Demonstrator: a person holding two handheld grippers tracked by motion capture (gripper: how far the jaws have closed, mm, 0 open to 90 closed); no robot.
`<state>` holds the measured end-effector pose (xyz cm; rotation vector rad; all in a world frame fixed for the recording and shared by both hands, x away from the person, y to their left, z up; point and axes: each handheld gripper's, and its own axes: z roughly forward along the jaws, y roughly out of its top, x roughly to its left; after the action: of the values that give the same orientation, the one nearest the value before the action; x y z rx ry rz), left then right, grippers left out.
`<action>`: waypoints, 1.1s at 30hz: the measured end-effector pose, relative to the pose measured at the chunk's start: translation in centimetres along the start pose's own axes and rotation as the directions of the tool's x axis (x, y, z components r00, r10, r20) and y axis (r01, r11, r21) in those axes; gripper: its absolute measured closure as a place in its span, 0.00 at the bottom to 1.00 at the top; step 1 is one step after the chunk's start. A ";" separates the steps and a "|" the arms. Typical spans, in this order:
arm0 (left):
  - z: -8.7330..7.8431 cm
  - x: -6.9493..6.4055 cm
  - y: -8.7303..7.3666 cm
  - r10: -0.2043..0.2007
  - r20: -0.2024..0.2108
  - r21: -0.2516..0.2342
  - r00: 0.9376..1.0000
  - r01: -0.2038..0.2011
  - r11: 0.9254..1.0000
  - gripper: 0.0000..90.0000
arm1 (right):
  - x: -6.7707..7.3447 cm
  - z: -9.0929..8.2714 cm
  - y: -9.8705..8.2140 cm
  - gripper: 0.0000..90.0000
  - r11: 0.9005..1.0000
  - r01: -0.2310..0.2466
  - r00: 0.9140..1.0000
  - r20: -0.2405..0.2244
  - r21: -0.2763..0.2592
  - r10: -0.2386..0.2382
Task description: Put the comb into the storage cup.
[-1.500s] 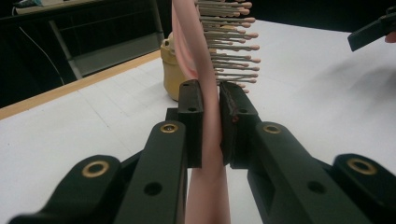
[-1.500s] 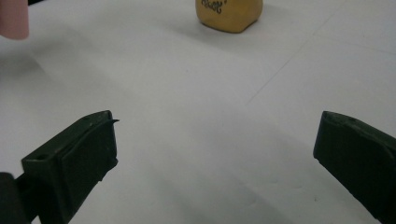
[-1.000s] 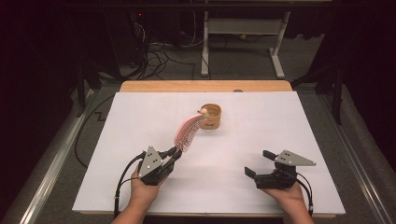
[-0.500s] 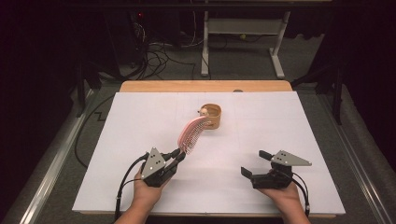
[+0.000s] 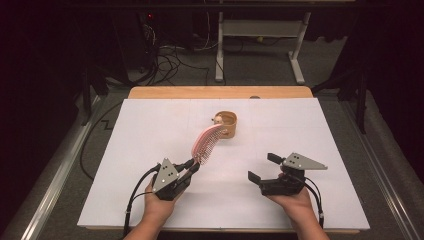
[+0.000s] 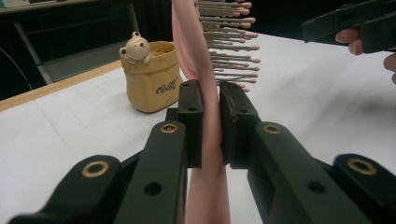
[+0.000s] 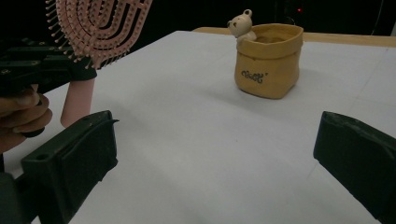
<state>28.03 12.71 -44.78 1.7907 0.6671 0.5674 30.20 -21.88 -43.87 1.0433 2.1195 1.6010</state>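
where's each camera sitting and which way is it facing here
High view: above the person's side, looking forward and down on the table; both hands and grippers show.
Left gripper view: on the left gripper, along jaws clamping the pink hairbrush.
Right gripper view: on the open right gripper.
All three share the yellow bear pot.

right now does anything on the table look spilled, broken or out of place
Nothing stands out. The pink hairbrush is clamped by its handle in the left gripper, lifted off the table. The yellow bear pot stands upright and whole. The right gripper is open and empty.
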 end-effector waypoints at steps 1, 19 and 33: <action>0.0 0.0 0.0 0.000 0.000 0.000 1.000 0.000 1.000 0.90 | 0.0 0.0 0.0 0.01 1.000 0.000 1.000 0.000 0.000 0.000; 0.0 -0.5 0.2 0.026 0.004 -0.003 1.000 -0.026 1.000 0.90 | 2.6 2.7 2.0 0.00 1.000 0.024 0.997 -0.067 -0.017 -0.026; 0.2 -1.1 0.2 0.047 0.009 -0.003 0.999 -0.047 0.999 0.90 | 4.4 4.3 3.9 0.00 0.999 0.028 0.992 -0.126 -0.038 -0.032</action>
<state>27.37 11.77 -44.73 1.8095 0.6188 0.5915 31.27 -15.28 -40.91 0.9166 2.1665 1.7267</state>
